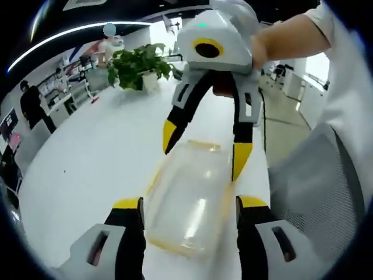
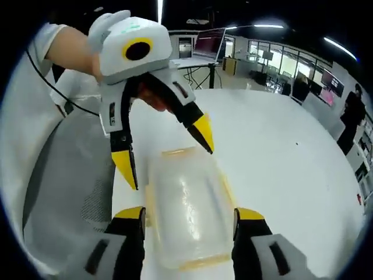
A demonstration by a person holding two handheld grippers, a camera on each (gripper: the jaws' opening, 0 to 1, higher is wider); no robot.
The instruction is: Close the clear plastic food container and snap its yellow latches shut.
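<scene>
Near the tabletop's (image 1: 87, 169) edge beside a mesh chair (image 1: 317, 192), the clear container (image 1: 189, 198) is lying between both spread-open grippers, left gripper (image 1: 187, 205) and right gripper (image 2: 187, 217). It is looking light, thin-walled and slippery; pressing at the yellow-latched rims seems wisest.

White worktop (image 1: 99, 157), broad and glossy. Potted plant (image 1: 139, 67) at its far edge. Grey mesh chair (image 1: 317, 192) alongside. Ceiling light strips (image 2: 338, 46); monitors (image 2: 210, 42) on distant desks.
</scene>
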